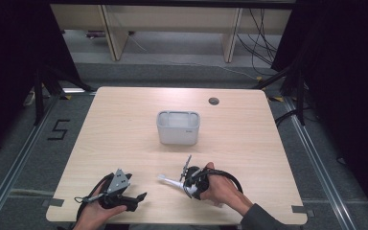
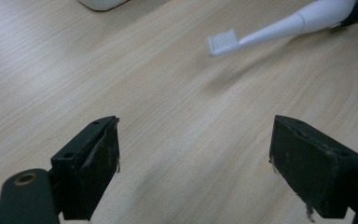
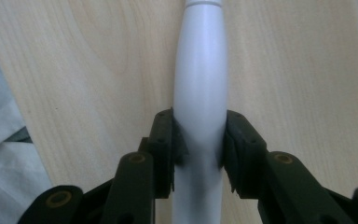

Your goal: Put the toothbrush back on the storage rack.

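Two grippers sit low at the near edge of the wooden table (image 1: 124, 129), one in each of the person's hands. The right gripper (image 1: 190, 183) is clamped on a white electric toothbrush (image 1: 172, 182): in the right gripper view its two black jaws press against either side of the smooth white handle (image 3: 200, 93), which runs straight up the middle between them over the wood grain. In the high view the toothbrush lies nearly level just above the table near the front edge, right of centre, its brush end pointing toward the left gripper (image 1: 134, 199). In the left gripper view the bristled head (image 2: 222, 42) and slim neck reach in from the upper right, with a soft shadow on the wood beneath. The left gripper's jaws stand wide apart with nothing between them but bare tabletop, and the brush head lies well beyond their tips. A white rectangular container (image 1: 178, 127) stands upright near the middle of the table, well apart from both grippers and farther from the person. A small round grommet (image 1: 213, 101) sits in the tabletop behind the container.
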Demonstrator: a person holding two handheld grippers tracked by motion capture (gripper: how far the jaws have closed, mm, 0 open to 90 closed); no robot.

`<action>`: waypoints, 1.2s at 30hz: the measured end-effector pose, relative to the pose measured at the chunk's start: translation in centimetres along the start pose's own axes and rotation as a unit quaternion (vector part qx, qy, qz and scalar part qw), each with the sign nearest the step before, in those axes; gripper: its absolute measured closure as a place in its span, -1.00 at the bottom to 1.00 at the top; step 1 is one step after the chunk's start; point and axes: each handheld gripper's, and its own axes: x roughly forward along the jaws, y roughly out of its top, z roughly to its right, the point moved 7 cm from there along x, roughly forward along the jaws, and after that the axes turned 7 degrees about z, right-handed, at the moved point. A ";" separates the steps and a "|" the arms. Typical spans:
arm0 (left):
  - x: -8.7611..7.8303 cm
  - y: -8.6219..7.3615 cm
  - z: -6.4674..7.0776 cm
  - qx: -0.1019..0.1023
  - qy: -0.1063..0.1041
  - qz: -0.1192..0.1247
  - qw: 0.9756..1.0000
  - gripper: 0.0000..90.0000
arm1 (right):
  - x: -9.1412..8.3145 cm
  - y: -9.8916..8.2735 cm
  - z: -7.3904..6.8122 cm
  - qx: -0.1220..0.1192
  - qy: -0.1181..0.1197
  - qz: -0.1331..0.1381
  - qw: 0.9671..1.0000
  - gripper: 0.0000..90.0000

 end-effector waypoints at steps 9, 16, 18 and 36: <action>0.0 0.0 -0.1 -0.006 0.004 0.004 1.000 -0.66 | -3.8 -0.7 0.5 0.035 -0.022 0.056 0.998 0.48; 0.0 0.0 -0.3 0.003 0.008 0.001 1.000 -0.66 | -6.0 0.3 1.6 0.046 -0.031 0.134 0.989 0.48; 0.0 0.0 -0.2 0.000 0.007 0.001 1.000 -0.66 | -6.8 0.8 2.2 0.049 -0.036 0.164 0.985 0.48; 0.0 0.1 -0.1 -0.011 0.005 0.008 1.000 -0.66 | -10.2 3.6 6.5 0.106 -0.049 0.322 0.939 0.48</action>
